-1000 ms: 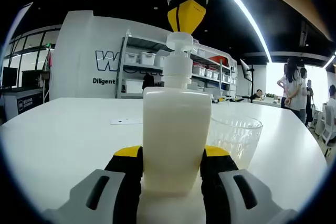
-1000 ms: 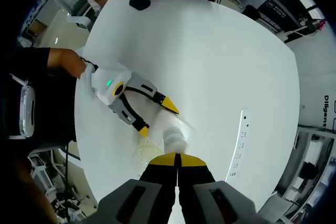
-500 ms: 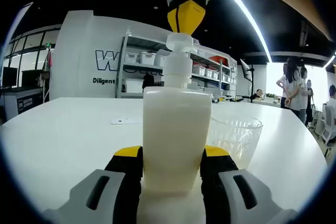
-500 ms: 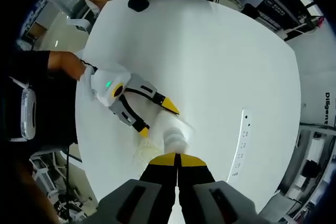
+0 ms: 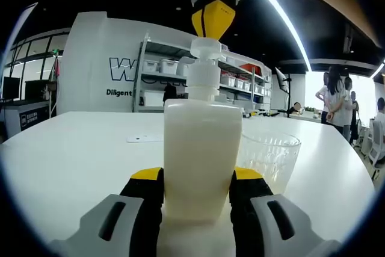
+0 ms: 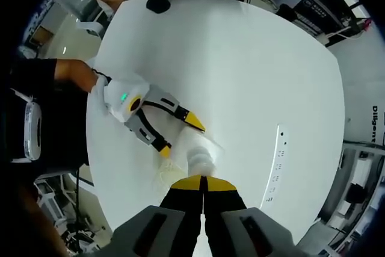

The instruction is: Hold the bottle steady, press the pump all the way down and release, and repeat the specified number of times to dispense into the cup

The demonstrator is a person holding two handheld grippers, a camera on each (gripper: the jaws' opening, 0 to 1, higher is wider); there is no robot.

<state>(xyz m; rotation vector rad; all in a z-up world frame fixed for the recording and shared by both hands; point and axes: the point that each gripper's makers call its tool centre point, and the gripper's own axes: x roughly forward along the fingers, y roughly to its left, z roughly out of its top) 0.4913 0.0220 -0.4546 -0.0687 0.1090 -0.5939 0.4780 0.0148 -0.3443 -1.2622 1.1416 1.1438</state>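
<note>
Both grippers crowd bottle (image 5: 201, 154); cup (image 5: 269, 159) just beside.

The white wall (image 5: 96, 52) behind the shelving is showing a large dark "W", its following letters hiding behind the shelf frame, and under it a smaller line reading "Diligent". In the right gripper view, "Dil" is showing at the picture's right edge, on the same wall (image 6: 378, 118).
</note>
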